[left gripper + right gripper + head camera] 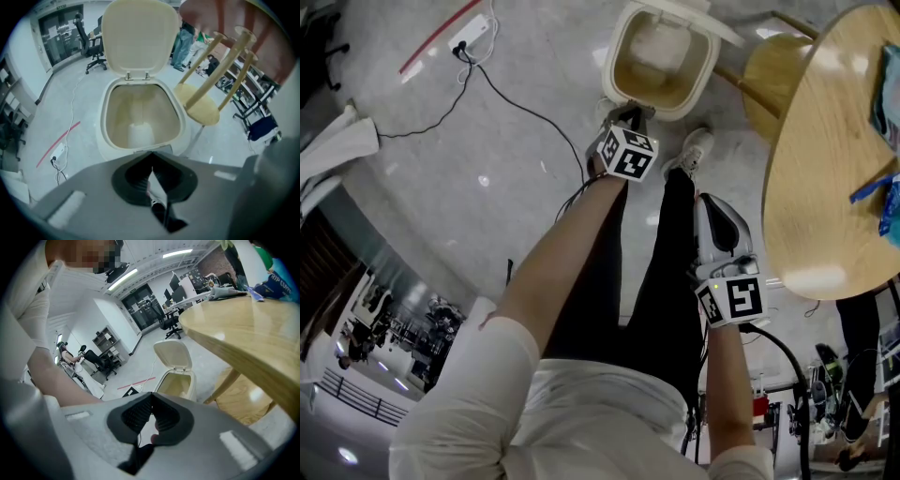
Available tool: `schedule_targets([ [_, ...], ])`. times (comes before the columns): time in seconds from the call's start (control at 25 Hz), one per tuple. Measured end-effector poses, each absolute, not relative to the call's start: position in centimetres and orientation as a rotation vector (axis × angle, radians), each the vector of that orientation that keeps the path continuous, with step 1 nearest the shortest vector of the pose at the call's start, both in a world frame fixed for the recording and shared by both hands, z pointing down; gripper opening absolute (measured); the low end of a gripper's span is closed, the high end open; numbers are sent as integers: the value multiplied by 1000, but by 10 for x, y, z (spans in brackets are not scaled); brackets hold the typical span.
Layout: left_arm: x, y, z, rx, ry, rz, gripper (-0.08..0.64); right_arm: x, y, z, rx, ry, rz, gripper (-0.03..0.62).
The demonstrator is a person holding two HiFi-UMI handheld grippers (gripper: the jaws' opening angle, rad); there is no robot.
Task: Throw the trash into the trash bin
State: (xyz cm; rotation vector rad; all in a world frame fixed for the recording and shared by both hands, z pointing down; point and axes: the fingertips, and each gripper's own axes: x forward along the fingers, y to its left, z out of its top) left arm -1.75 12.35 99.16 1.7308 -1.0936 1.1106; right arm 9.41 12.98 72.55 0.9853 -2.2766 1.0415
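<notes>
Left gripper view shows the left gripper (pixel 152 176) clamped on a thin trash scrap (pixel 157 188), poised above the open trash bin (pixel 140 110) for dropping, while the right gripper (pixel 149 416) hangs closed.

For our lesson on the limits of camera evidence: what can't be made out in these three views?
- Head view: blue packets on the table, cut off by the right edge.
- Left gripper view: pale sliver between the left gripper's closed jaws; trash or background, too small to tell.
- Left gripper view: pale shape at the trash bin's bottom, blurred.
</notes>
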Motion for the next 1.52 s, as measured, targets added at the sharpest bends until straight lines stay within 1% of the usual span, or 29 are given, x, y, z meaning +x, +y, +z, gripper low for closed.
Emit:
schedule_targets([
  [0.28, -18, 122, 989, 1660, -1074, 1027, 7, 98, 131, 724, 991, -2276, 1037, 0],
  [0.72, -14, 119, 973, 1686, -1041, 1030, 5, 100, 129, 710, 998, -2293, 1015, 0],
  [1.52, -1, 110, 879, 1767, -1046, 902, 5, 97, 114, 654, 1005, -2331, 976, 0],
])
